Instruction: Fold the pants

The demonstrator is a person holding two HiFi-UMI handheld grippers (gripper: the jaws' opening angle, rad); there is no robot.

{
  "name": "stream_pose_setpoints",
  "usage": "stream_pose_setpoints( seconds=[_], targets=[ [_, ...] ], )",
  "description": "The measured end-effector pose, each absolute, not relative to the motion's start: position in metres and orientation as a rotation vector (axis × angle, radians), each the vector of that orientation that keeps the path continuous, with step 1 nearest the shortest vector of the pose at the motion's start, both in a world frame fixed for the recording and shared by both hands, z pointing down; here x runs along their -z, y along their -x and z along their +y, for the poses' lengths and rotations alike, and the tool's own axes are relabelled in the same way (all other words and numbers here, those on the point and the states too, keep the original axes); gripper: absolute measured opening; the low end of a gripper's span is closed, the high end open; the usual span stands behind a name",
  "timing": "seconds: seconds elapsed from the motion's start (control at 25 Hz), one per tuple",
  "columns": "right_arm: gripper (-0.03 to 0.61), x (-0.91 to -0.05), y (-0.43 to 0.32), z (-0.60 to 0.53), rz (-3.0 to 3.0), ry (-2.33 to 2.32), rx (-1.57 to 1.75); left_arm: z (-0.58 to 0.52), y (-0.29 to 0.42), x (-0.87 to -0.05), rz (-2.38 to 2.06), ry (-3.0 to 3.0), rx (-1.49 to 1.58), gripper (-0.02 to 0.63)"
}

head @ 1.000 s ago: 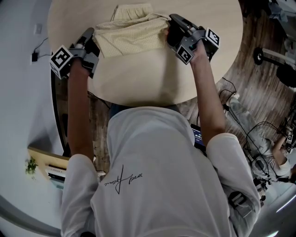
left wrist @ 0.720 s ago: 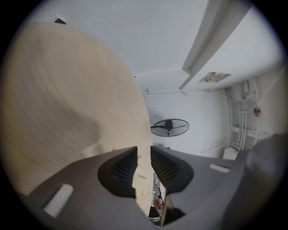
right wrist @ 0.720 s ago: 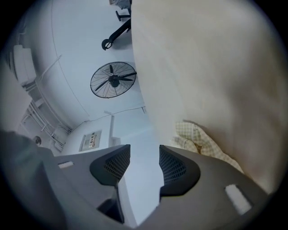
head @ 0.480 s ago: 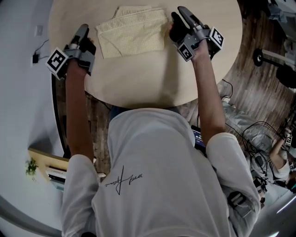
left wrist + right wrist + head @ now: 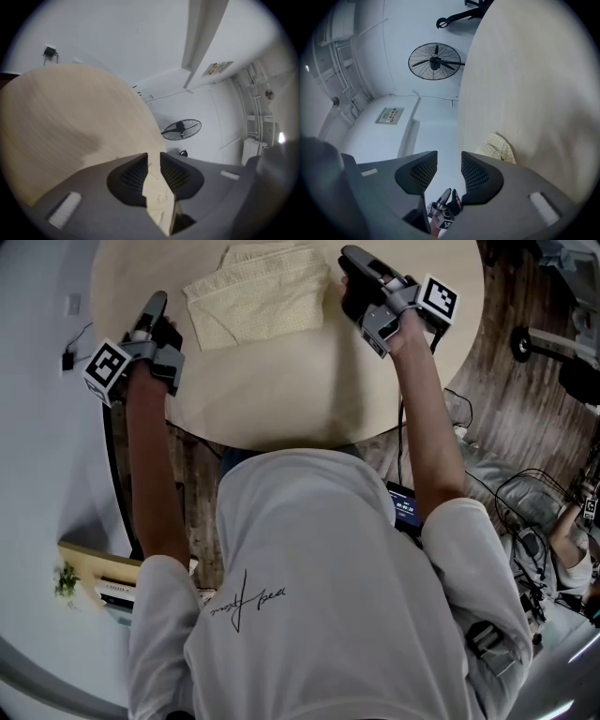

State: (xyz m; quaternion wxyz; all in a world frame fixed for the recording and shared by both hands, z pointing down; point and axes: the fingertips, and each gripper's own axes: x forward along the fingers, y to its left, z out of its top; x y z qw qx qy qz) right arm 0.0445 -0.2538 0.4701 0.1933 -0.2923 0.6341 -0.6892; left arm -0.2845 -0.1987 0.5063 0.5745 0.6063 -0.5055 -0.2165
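The pale yellow pants point(image 5: 255, 293) lie folded in a flat rectangle at the far side of the round wooden table point(image 5: 281, 390). My left gripper point(image 5: 157, 304) hovers just left of them, apart from the cloth. Its jaws have just been opening and stand open point(image 5: 153, 157); the pants point(image 5: 157, 197) only show through the gap. My right gripper point(image 5: 349, 259) is at the pants' right edge, open point(image 5: 449, 157), its jaws having just been opening, with nothing between them. A corner of the pants point(image 5: 497, 147) lies beside it.
A standing fan point(image 5: 434, 61) is beyond the table by the white wall. Cables point(image 5: 525, 512) and another person point(image 5: 572, 549) are on the floor at the right. A low shelf with a small plant point(image 5: 66, 576) stands at the left.
Both grippers were shut on the pants' near edges, laying the fold. They have since let go, opened and lifted slightly away. The pants now rest flat.
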Motion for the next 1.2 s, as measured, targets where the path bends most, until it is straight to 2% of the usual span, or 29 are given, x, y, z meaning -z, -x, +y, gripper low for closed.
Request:
stream_pose_setpoints(
  seconds=[0.36,1.08,1.2],
  targets=[
    [0.133,-0.464,-0.061,-0.199,1.976,0.853,1.940,-0.152,0.251,-0.486,-1.183,-1.505,0.469,0.138],
    [0.026,-0.445,-0.055,-0.190,2.203,0.978,1.890,-0.150,0.224,-0.460,-1.146,-1.603,0.352,0.124],
    [0.025,-0.438,-0.051,-0.190,2.244,0.993,1.872,-0.152,0.221,-0.451,-1.144,-1.625,0.346,0.120]
  ],
)
